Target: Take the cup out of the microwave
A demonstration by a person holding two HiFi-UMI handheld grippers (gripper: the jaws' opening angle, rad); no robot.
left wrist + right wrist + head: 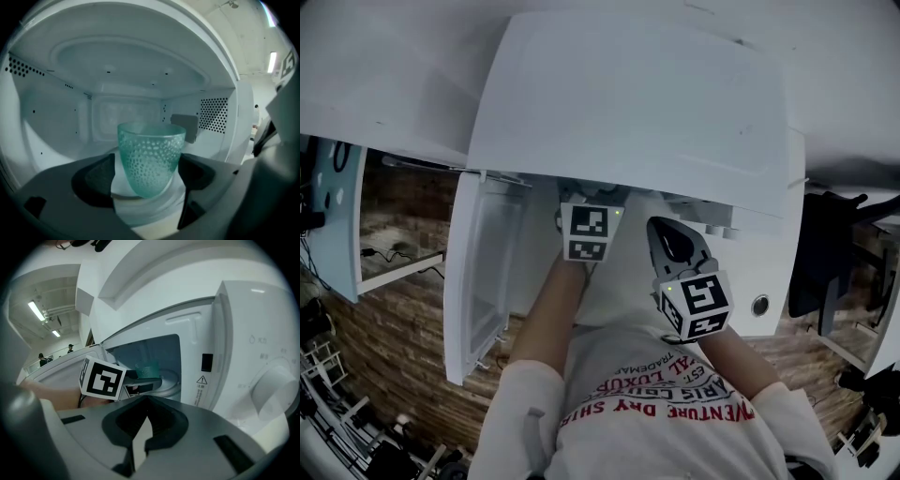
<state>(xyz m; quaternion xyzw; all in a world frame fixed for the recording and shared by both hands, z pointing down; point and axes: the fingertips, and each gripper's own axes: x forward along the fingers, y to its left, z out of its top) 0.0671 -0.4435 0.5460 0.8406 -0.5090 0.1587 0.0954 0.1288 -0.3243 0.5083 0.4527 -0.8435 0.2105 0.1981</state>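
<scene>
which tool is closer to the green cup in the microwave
Left. The left tool is inside the microwave, its open jaws on either side of the cup. The right tool hangs outside, in front of the microwave, jaws together.

We see a translucent teal cup [150, 159] covered in small pale dots. It stands in the white microwave [56, 117], whose right inner wall carries a patch of black perforations [213, 115]. The left gripper [149, 172] and right gripper [140, 427] are dark grey, and their marker cubes [586, 232] show black squares on white. The shirt [675, 403] is white with red lettering, and the floor [403, 328] is brown and wood-patterned.
</scene>
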